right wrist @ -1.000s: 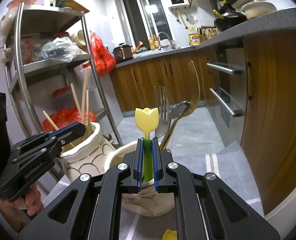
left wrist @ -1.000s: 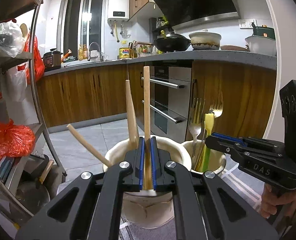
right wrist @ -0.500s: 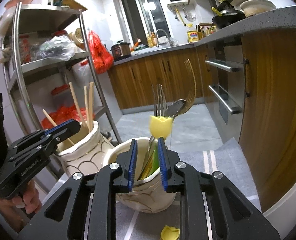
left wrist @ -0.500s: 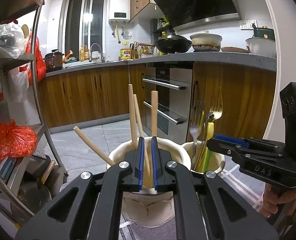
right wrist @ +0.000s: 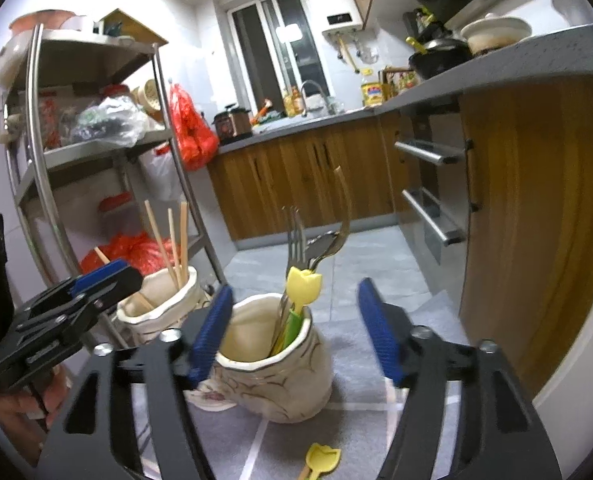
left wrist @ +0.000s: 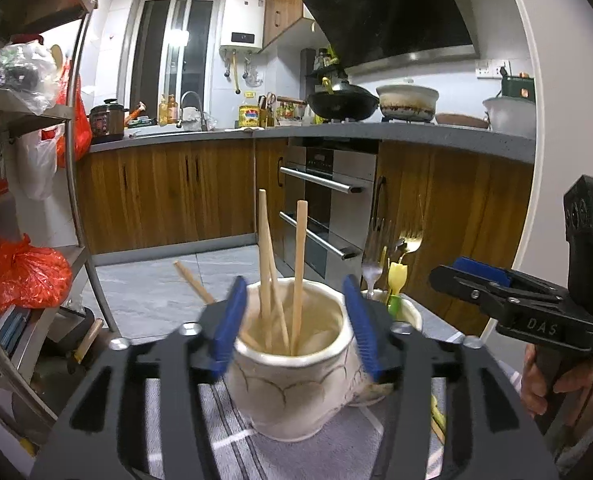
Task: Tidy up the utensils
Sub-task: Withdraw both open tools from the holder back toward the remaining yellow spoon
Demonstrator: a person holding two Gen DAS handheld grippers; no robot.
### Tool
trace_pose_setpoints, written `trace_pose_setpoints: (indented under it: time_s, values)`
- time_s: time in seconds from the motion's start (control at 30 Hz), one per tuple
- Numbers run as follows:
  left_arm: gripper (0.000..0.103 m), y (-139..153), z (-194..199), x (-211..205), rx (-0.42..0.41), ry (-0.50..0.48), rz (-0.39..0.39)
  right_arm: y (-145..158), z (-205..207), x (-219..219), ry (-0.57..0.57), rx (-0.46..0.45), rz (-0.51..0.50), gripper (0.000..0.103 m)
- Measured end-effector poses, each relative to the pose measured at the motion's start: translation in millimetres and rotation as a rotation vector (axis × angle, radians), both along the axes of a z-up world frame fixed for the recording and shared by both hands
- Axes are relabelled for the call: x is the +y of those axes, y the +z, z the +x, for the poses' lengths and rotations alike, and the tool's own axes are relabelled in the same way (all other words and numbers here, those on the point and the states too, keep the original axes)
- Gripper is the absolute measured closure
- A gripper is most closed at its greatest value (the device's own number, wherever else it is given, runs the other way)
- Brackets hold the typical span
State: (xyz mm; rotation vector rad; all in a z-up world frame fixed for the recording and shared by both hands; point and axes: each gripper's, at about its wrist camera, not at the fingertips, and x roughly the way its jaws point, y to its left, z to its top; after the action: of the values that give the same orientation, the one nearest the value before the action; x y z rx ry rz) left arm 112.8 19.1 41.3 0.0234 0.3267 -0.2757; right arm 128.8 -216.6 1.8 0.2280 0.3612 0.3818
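Observation:
In the left wrist view my left gripper [left wrist: 295, 328] stands with nothing in it. Its jaws are opening, one on either side of a cream ceramic jar [left wrist: 292, 384] without pressing it. Several wooden chopsticks [left wrist: 298, 272] stand in that jar. In the right wrist view my right gripper [right wrist: 295, 332] is also opening, empty, and frames a second cream jar [right wrist: 280, 384]. That jar holds forks [right wrist: 295, 236], a spoon and a yellow tulip-topped utensil [right wrist: 303, 285]. Another yellow tulip utensil [right wrist: 322, 458] lies on the mat in front.
Both jars stand side by side on a grey striped mat [right wrist: 356, 360]. A metal shelf rack [right wrist: 44, 184] with bags rises on the left, wooden cabinets [right wrist: 536, 240] and an oven on the right. A person's hand [left wrist: 536, 384] holds the right gripper.
The left jaws let go of a chopstick, which now stands in its jar. The right jaws released the yellow tulip utensil into the other jar. Both grippers drew back a little.

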Motion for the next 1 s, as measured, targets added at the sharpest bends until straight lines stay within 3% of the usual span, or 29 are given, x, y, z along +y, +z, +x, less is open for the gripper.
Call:
trace_pose_setpoints:
  time_s: [0.2,0.4,0.57,1.0]
  values:
    - [0.024,8,-19,9,-0.014,0.004,-0.042,5,-19,-15,-0.027,-0.025,0.010,0.010]
    - [0.008,14,-37,5,-0.039,0.003,-0.026,16,-36,-23,-0.057,-0.060,-0.019,0.005]
    - [0.006,14,-47,2,-0.032,0.003,-0.018,18,-44,-23,-0.113,-0.061,-0.073,0.005]
    - [0.006,3,-66,15,0.025,0.027,-0.015,0,-62,-30,-0.115,0.011,-0.117,0.005]
